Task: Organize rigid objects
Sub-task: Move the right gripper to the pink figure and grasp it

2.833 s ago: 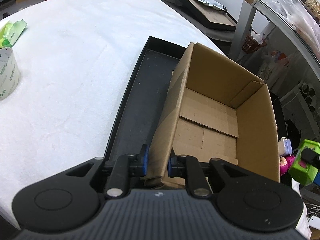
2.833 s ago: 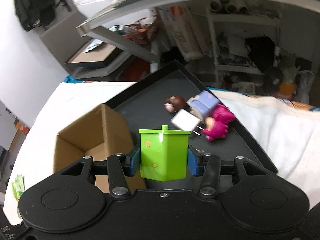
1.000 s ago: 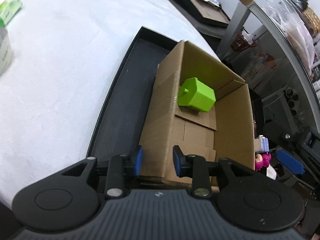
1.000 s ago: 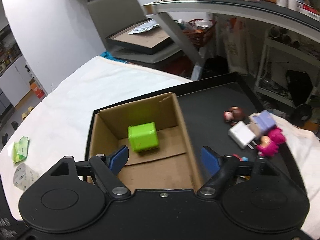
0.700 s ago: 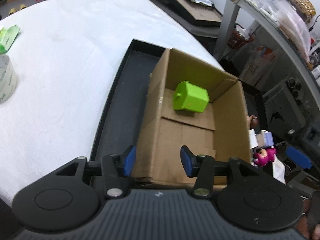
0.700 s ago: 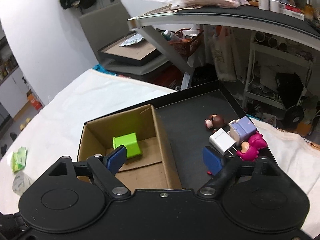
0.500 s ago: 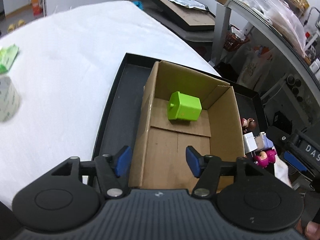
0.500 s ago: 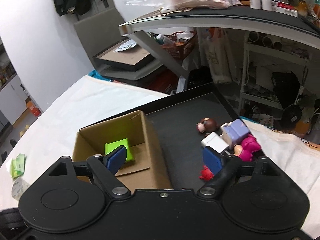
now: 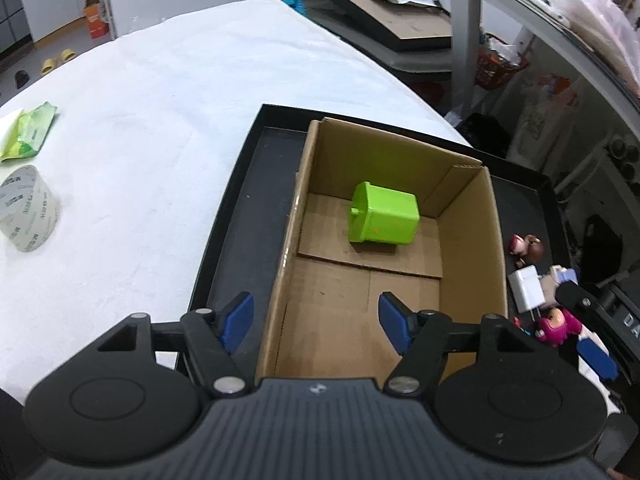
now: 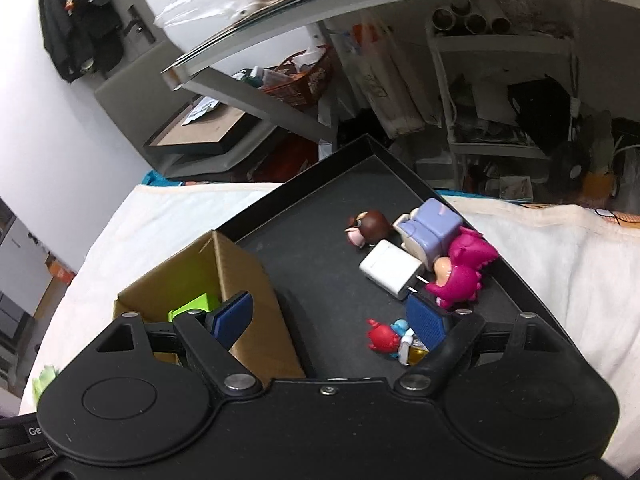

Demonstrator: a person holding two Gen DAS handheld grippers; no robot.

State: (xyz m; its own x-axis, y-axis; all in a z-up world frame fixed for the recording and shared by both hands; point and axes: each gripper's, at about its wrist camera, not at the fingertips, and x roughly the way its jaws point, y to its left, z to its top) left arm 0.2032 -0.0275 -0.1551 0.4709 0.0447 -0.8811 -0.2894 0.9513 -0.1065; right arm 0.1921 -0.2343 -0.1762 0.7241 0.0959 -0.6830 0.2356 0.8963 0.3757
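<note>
A green toy bin [image 9: 383,220] lies on its side inside the open cardboard box [image 9: 472,240], which stands on a black tray [image 9: 248,208]. My left gripper [image 9: 318,320] hovers above the box's near left wall with its jaws still opening and the pads clear of the cardboard. My right gripper [image 10: 330,316] is open and empty over the tray [image 10: 320,264]. Ahead of it lie a white charger [image 10: 390,269], a lilac block figure [image 10: 434,228], a magenta dinosaur figure [image 10: 460,276], a brown-haired figure [image 10: 370,226] and a small red and blue toy [image 10: 386,336].
The tray rests on a white cloth-covered table [image 9: 160,120]. A tape roll [image 9: 28,208] and a green packet [image 9: 28,132] lie at its left. Beyond the table's far edge stand grey shelving [image 10: 248,96] and cluttered racks [image 10: 500,120].
My left gripper let go of the box wall, opened wide and drew back and up. My right gripper released the green bin into the box, then swung right toward the small toys.
</note>
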